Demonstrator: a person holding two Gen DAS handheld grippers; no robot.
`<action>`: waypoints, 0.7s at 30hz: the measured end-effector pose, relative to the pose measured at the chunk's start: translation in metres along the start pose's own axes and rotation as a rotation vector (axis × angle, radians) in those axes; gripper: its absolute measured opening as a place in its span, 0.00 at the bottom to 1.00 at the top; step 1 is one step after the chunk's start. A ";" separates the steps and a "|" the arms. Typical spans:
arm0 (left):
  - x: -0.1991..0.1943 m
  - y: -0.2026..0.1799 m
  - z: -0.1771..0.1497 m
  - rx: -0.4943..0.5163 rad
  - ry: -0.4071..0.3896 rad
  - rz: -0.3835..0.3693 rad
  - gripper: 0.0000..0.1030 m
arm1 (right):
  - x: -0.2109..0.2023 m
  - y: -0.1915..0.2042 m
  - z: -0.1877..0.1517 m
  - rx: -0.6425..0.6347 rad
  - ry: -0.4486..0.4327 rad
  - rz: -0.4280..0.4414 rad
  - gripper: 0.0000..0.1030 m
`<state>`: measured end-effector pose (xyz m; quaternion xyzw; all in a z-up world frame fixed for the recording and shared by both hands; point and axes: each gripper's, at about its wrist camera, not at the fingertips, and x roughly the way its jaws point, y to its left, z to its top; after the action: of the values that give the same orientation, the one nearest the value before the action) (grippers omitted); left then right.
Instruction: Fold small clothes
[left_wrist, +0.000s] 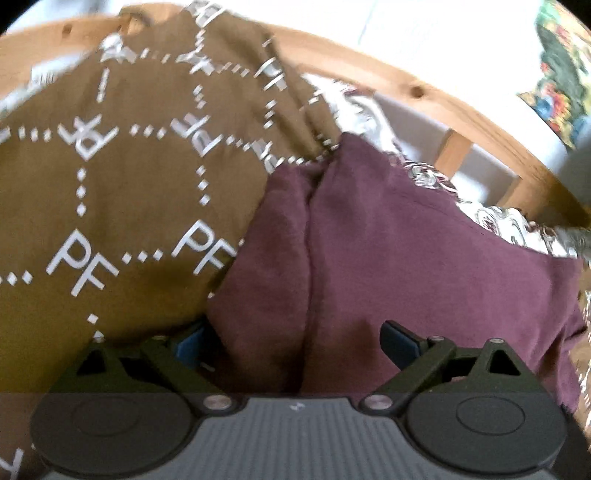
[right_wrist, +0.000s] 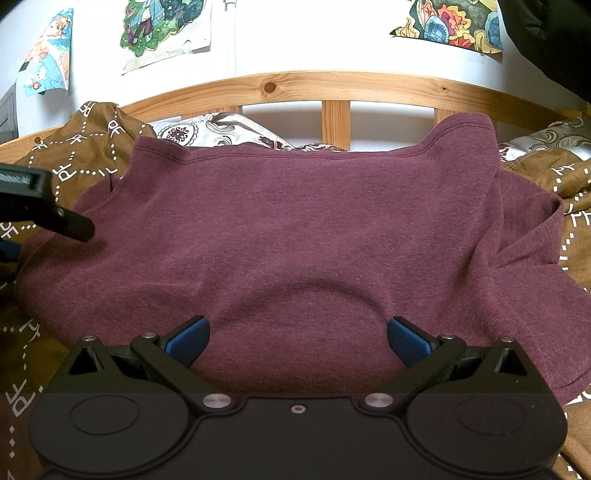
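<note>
Ahead of my right gripper (right_wrist: 298, 341) I see the brown PF-print bedspread (right_wrist: 85, 147) reaching to the wooden headboard (right_wrist: 295, 86), and on it the maroon T-shirt (right_wrist: 295, 221) lying mostly flat, its hem between the 2 spread blue pads (right_wrist: 188, 343). My left gripper (left_wrist: 295, 341) sits at the shirt's left edge, fingers spread as well, with a bunched maroon fold between them and the bedspread off to its left.
</note>
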<state>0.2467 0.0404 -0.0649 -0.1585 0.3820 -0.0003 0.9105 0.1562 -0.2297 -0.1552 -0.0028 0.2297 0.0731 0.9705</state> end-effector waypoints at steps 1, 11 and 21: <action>0.000 0.005 0.002 -0.030 0.004 -0.015 0.95 | 0.000 0.000 0.000 0.000 0.000 0.000 1.00; 0.001 0.012 0.008 -0.069 0.026 -0.038 0.91 | 0.000 0.000 0.000 0.001 -0.001 0.000 1.00; -0.001 0.030 0.014 -0.179 0.076 -0.093 0.68 | -0.024 -0.004 0.012 -0.115 -0.004 -0.052 1.00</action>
<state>0.2524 0.0733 -0.0640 -0.2565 0.4068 -0.0143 0.8767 0.1414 -0.2363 -0.1336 -0.0644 0.2228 0.0610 0.9708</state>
